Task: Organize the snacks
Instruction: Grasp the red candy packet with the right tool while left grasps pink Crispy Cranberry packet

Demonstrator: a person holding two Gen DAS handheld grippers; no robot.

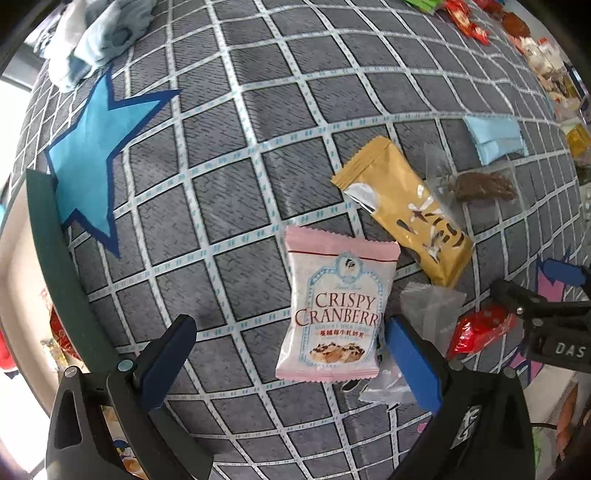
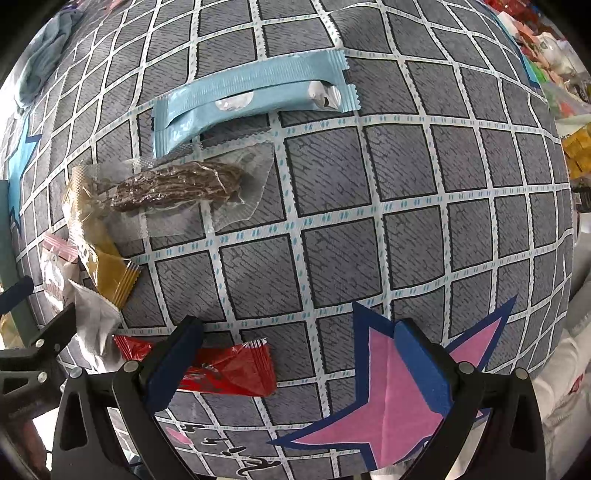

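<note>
Several snack packets lie on a grey checked cloth (image 1: 229, 206). In the left wrist view my left gripper (image 1: 291, 362) is open, its fingers either side of a pink Crispy Cranberry packet (image 1: 336, 310). Beyond it lie a mustard-yellow packet (image 1: 402, 210), a clear pack with a brown snack (image 1: 480, 186), a pale blue packet (image 1: 495, 138), a silver wrapper (image 1: 428, 306) and a red packet (image 1: 480, 330). In the right wrist view my right gripper (image 2: 295, 365) is open above the cloth, its left finger overlapping the red packet (image 2: 232, 369). The blue packet (image 2: 255, 88) and brown snack (image 2: 177, 186) lie farther off.
A blue star (image 1: 96, 155) and a pink star (image 2: 399, 391) are printed on the cloth. A pile of more snacks (image 1: 546, 62) sits along the far right edge. Crumpled pale cloth (image 1: 99, 33) lies at the far left. A dark green bar (image 1: 62, 266) runs along the left edge.
</note>
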